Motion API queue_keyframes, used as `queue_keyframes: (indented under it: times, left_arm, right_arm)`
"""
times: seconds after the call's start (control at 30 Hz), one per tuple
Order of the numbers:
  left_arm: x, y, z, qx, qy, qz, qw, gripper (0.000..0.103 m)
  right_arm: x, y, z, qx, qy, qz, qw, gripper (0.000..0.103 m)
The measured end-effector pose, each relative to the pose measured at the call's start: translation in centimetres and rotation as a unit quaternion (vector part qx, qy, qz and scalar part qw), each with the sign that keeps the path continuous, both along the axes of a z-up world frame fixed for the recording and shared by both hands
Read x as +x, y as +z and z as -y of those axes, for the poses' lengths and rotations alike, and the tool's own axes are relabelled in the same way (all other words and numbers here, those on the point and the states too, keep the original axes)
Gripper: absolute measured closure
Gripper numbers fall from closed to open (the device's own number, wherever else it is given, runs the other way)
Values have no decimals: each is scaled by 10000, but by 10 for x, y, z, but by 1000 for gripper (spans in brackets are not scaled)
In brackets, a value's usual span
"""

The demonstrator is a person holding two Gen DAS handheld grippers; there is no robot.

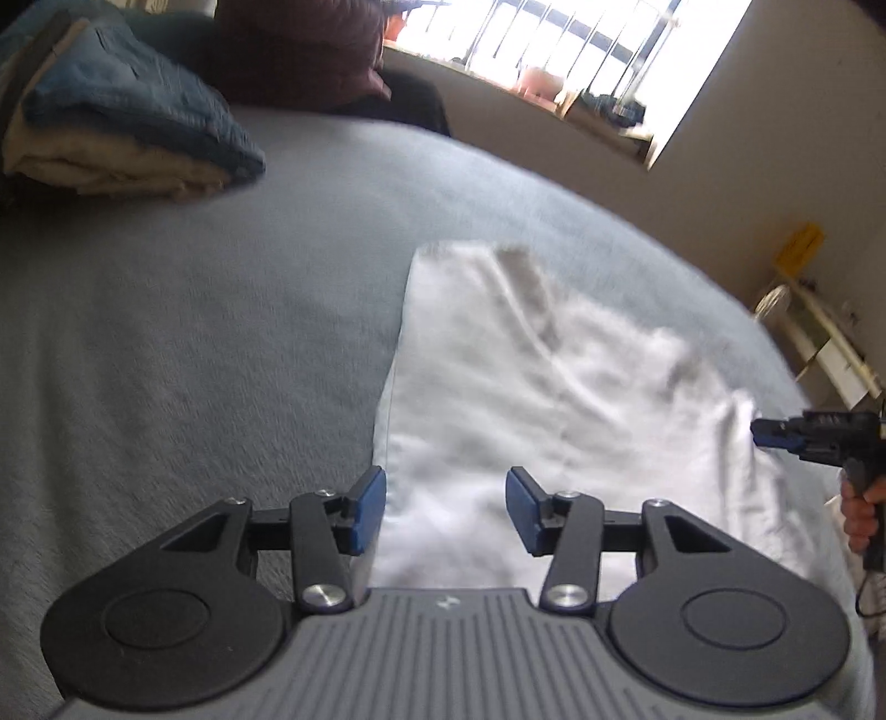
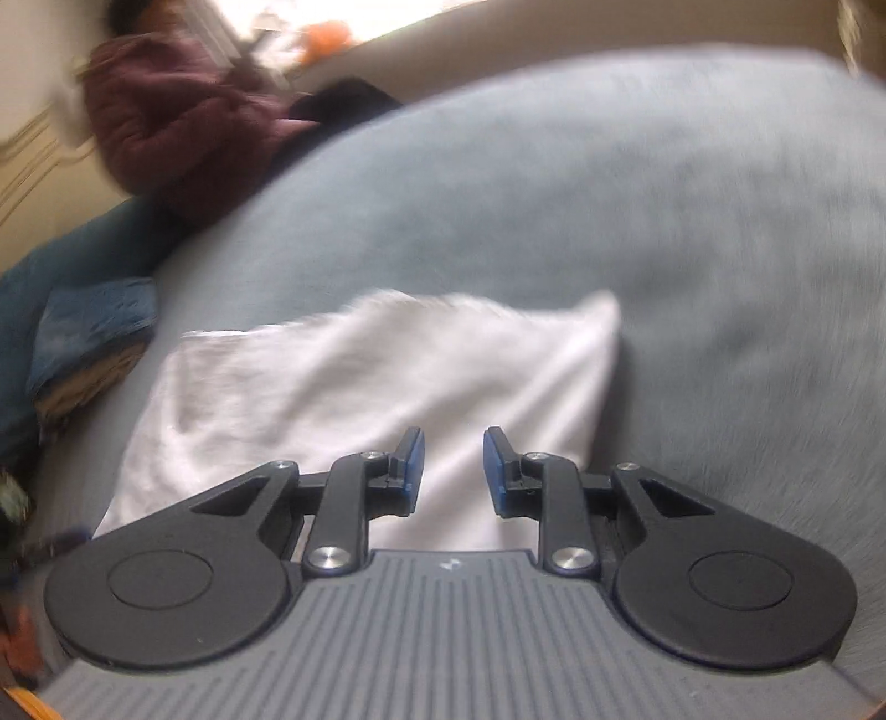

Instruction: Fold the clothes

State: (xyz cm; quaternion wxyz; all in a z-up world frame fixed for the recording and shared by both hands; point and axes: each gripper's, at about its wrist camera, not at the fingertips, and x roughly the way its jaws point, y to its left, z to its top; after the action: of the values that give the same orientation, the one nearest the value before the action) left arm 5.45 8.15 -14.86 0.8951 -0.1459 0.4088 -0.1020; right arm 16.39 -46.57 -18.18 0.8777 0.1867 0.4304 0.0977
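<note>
A white garment lies partly folded on the grey-blue bed cover. My left gripper hovers over its near left edge, open, with nothing between the blue pads. At the right edge of the left wrist view my right gripper reaches over the garment's right side, held by a hand. In the blurred right wrist view the white garment lies below my right gripper. Its jaws stand a little apart with no cloth pinched between them.
A stack of folded clothes, blue on top and cream below, sits at the bed's far left, also seen as the stack. A maroon jacket lies behind it under a bright window. A low shelf stands beside the bed.
</note>
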Motion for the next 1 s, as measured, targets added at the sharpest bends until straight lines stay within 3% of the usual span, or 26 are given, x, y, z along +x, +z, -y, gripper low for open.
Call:
queue_keyframes:
  times: [0.13, 0.27, 0.37, 0.43, 0.5, 0.57, 0.63, 0.7, 0.77, 0.87, 0.9, 1.0]
  left_arm:
    - [-1, -3, -2, 137, 159, -81, 9997, 58]
    - [-10, 9, -16, 187, 351, -99, 9992, 57]
    - [-23, 18, -31, 125, 407, -253, 9988, 56]
    - [-33, 18, -42, -163, 467, -477, 9976, 55]
    - [-42, 16, -55, -564, 551, -733, 9942, 54]
    - [-47, 6, -68, -1237, 771, -1033, 9839, 51]
    - [-51, -6, -77, -1859, 1043, -1272, 9687, 47]
    - [-51, -17, -81, -2274, 1258, -1415, 9552, 46]
    - [-50, -23, -81, -2472, 1334, -1431, 9490, 46]
    - [-44, -27, -78, -2427, 1358, -1363, 9508, 49]
    - [-42, -28, -77, -2385, 1356, -1362, 9519, 53]
    - [-37, -31, -74, -2268, 1320, -1392, 9548, 67]
  right_arm:
    - [6, -13, 21, 128, -993, 81, 9949, 80]
    - [-32, 22, 20, 129, -649, 512, 9965, 80]
    - [-80, 49, 13, 122, -258, 595, 9978, 80]
    - [-112, 57, 19, 354, -279, 364, 9983, 80]
    - [-137, 45, 28, 834, -592, -70, 9947, 77]
    - [-162, 27, 43, 1630, -1129, -552, 9786, 72]
    - [-183, 3, 54, 2565, -1627, -930, 9482, 59]
    - [-196, -18, 55, 3158, -1935, -1187, 9212, 47]
    - [-199, -26, 51, 3328, -2059, -1265, 9115, 47]
    - [-199, -29, 45, 3348, -2173, -1200, 9090, 47]
    - [-199, -29, 43, 3320, -2204, -1143, 9100, 53]
    - [-199, -32, 39, 3307, -2289, -1067, 9093, 92]
